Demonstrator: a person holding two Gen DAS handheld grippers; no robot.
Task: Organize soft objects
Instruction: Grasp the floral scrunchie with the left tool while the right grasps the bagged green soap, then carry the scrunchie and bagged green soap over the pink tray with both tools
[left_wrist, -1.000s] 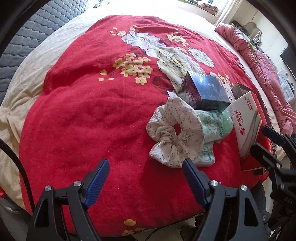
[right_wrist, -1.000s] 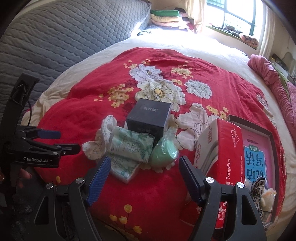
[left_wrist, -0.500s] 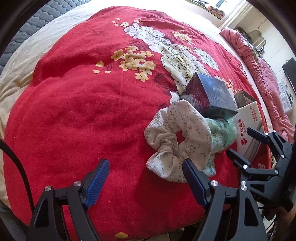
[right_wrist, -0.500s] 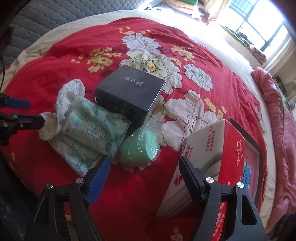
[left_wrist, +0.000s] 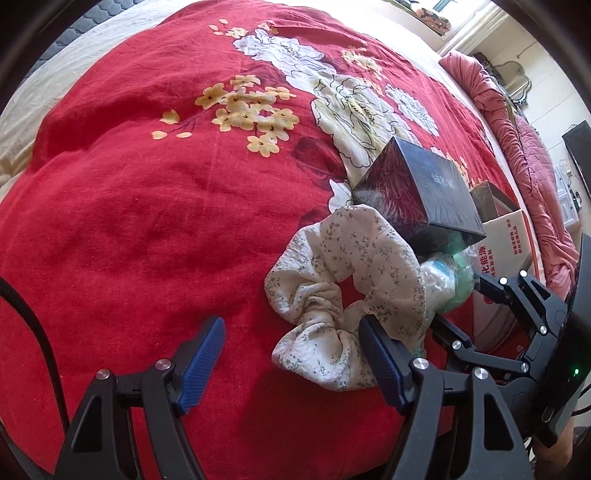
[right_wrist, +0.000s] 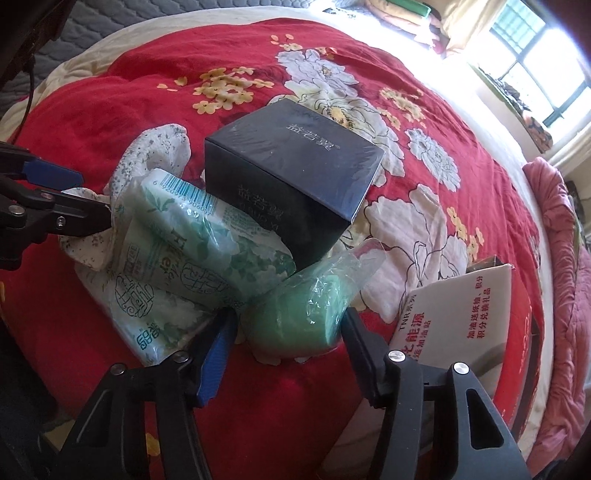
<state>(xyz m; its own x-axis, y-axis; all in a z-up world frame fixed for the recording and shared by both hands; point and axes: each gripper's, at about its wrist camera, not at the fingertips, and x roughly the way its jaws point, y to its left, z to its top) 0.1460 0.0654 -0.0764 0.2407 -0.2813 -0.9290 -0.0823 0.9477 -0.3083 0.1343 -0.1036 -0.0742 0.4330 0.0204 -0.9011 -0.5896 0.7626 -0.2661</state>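
A white floral scrunchie (left_wrist: 347, 291) lies on the red floral blanket (left_wrist: 147, 206); it also shows in the right wrist view (right_wrist: 147, 158). My left gripper (left_wrist: 291, 354) is open, its right finger at the scrunchie's near edge. Two green tissue packs (right_wrist: 207, 240) and a green plastic-wrapped roll (right_wrist: 299, 317) lie beside a black box (right_wrist: 291, 173). My right gripper (right_wrist: 288, 343) is open with its fingers on either side of the green roll, close to touching it.
A red and white tissue carton (right_wrist: 465, 317) stands to the right of the roll, with a dark tray behind it (left_wrist: 495, 199). A pink quilt (right_wrist: 565, 295) runs along the bed's right edge. A grey quilted headboard is at the far left.
Both grippers have moved forward and down toward the pile. The right gripper has closed in around the green roll; the left has come up to the scrunchie. Both stay open.
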